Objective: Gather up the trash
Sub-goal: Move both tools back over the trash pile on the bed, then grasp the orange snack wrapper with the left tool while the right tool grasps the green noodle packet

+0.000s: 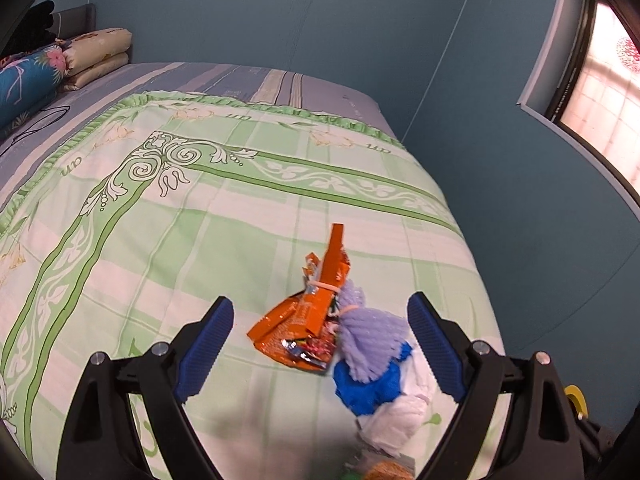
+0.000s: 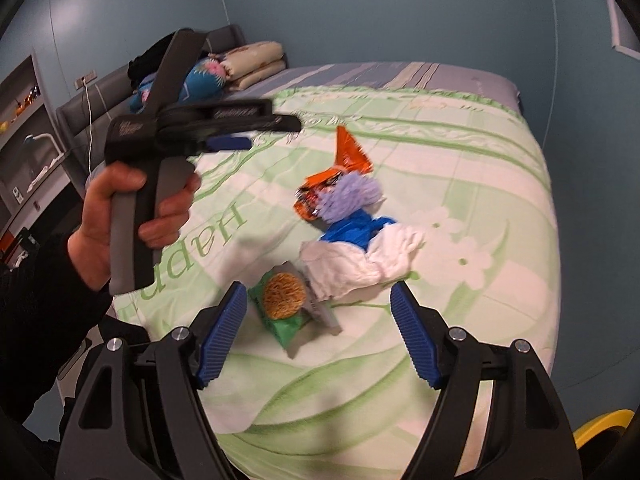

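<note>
A: Left wrist view, left to right. Upper left: folded pillows (image 1: 98,54) and a blue floral bolster (image 1: 28,76), cut off by the frame edge. A dark shape above them is too dim to name. The green patterned bedspread (image 1: 160,216) fills the middle.

B: Trash?

A: Lower centre, lying on the bedspread: an orange snack wrapper (image 1: 316,300) bound with a rubber band, a lilac yarn tuft (image 1: 362,328) touching its right side, blue crumpled plastic (image 1: 366,388) below that, then white crumpled tissue (image 1: 404,412). At the bottom edge a tan round thing is blurred and cut off.

B: Left gripper (image 1: 320,352)?

A: Jaws spread wide, empty. The pile sits between the fingers in the picture; the pads touch nothing. At right, a bright window (image 1: 608,96), partly cropped.

B: Right wrist view?

A: At left, a hand (image 2: 120,220) in a dark sleeve holds the left gripper (image 2: 230,144) seen side-on, motion-blurred; its opening cannot be read from here. This view resolves the cut-off item: a tan round scrubby disc (image 2: 282,294) on a green packet (image 2: 290,326), with a grey piece (image 2: 320,308) just beside it, at lower centre. The wrapper (image 2: 348,156), tuft (image 2: 352,196), blue plastic (image 2: 352,234) and tissue (image 2: 360,264) lie above it.

B: Right gripper (image 2: 318,336)?

A: Apart, holding nothing; the disc lies between the fingers in the picture. Yellow object (image 2: 600,428) at lower right, cropped.
</note>
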